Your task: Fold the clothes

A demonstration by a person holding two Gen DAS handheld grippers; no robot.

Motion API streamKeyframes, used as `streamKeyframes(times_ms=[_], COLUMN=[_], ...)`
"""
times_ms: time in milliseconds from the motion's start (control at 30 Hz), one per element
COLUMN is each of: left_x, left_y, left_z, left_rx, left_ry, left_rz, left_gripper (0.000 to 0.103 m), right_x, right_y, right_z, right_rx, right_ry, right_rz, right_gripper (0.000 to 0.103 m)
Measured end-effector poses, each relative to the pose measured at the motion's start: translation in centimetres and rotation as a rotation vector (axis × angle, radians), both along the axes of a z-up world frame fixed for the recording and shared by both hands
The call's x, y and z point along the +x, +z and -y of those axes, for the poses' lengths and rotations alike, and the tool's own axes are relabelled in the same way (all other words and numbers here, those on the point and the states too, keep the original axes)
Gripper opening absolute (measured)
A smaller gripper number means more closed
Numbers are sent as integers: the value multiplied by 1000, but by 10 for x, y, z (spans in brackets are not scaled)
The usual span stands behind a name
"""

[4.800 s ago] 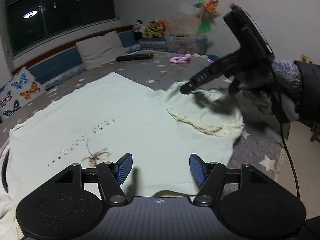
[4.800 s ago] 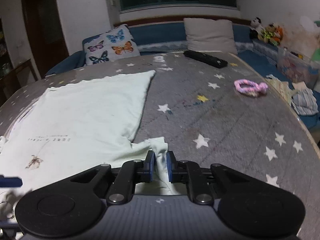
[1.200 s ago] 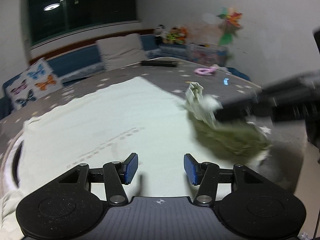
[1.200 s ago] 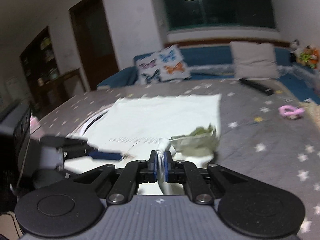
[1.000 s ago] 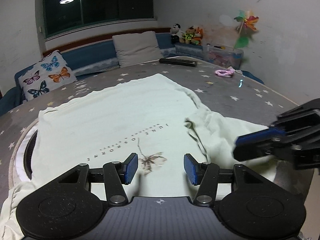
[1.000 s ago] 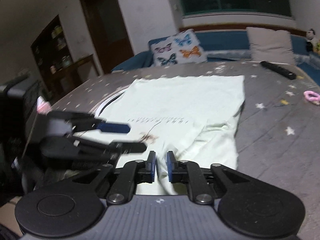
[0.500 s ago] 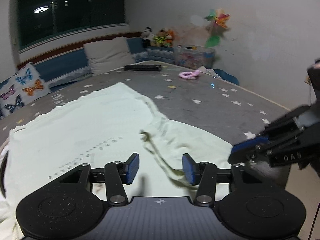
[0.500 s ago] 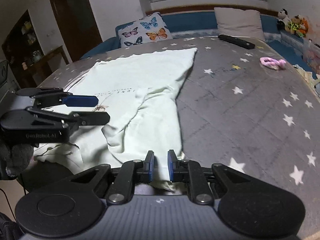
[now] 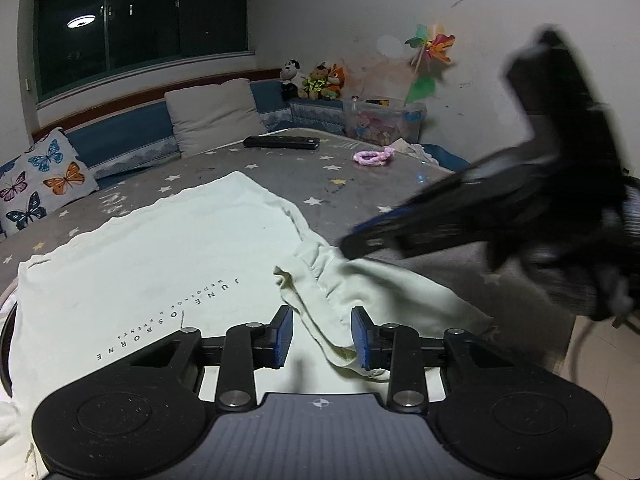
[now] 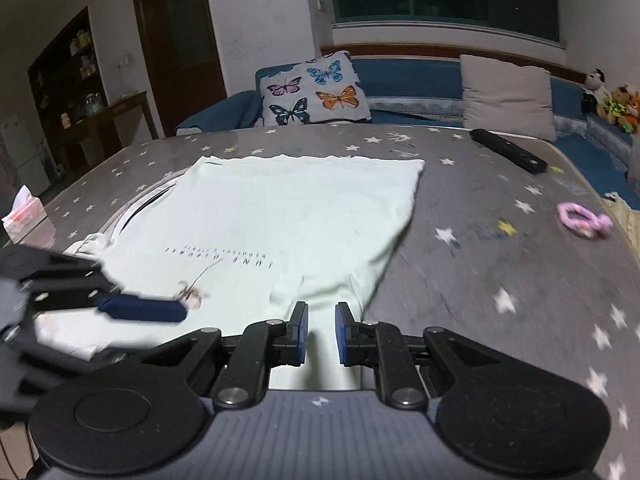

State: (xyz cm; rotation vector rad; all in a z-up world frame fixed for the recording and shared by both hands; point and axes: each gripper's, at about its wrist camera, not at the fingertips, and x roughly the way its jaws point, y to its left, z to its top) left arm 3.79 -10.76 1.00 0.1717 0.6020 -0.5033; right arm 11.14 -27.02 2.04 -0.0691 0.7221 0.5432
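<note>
While the shirt lies flat, its sleeve rumpled at 3 o'clock, my left gripper and right gripper gape empty; sleeve fold underway, next needs a regrasp

The shirt under me is soft matt cloth, creased at the sleeve. My left gripper has matt black plastic arms, blue rubbery pads, and metal pivot pins. The bed cover looks like smooth printed fabric.
</note>
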Motion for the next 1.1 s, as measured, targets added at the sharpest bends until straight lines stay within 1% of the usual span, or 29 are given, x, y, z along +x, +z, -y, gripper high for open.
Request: streamKeyframes(times_ms=[67, 200, 233, 267, 333, 633, 700, 833, 900, 967, 1033, 1100], left_x=[-2, -3, -3, -2, 0, 7, 5, 2, -2, -5, -8, -14], left_y=[0, -3, -5, -6, -9, -13, -12, -8, -6, -3, 0, 2], left_z=[1, 6, 7, 8, 8, 6, 4, -10, -19, -28, -38, -51], left_rx=[-7, -10, -9, -5, -1, -10, -8, -7, -7, -8, -8, -9], left_ry=[-13, -41, -47, -51, -56, -36, -28, 16, 42, 74, 112, 158], left_rz=[-2, -12, -17, -20, -26, -49, -47, -39, -35, -27, -20, -14], left_gripper=[35, 35, 35, 35, 35, 35, 35, 35, 37, 40, 49, 51], right_x=[10, 24, 28, 31, 38, 69, 65, 54, 49, 44, 38, 33], right_y=[-4, -7, -8, -9, -10, -17, -14, -9, -7, -4, -2, 1], right_z=[-10, -13, -13, -13, -14, -17, -16, -13, -12, -10, -9, -8], right_rx=[-13, -13, -13, -13, -12, -10, -13, -19, -23, -26, -29, -32], right_ry=[19, -4, -11, -17, -29, -86, -82, -72, -67, -62, -57, -52], right_rz=[-6, -13, -15, -17, -20, -35, -30, -18, -12, -7, -1, 5], right_gripper=[14, 14, 13, 9, 9, 11, 11, 10, 12, 13, 14, 15])
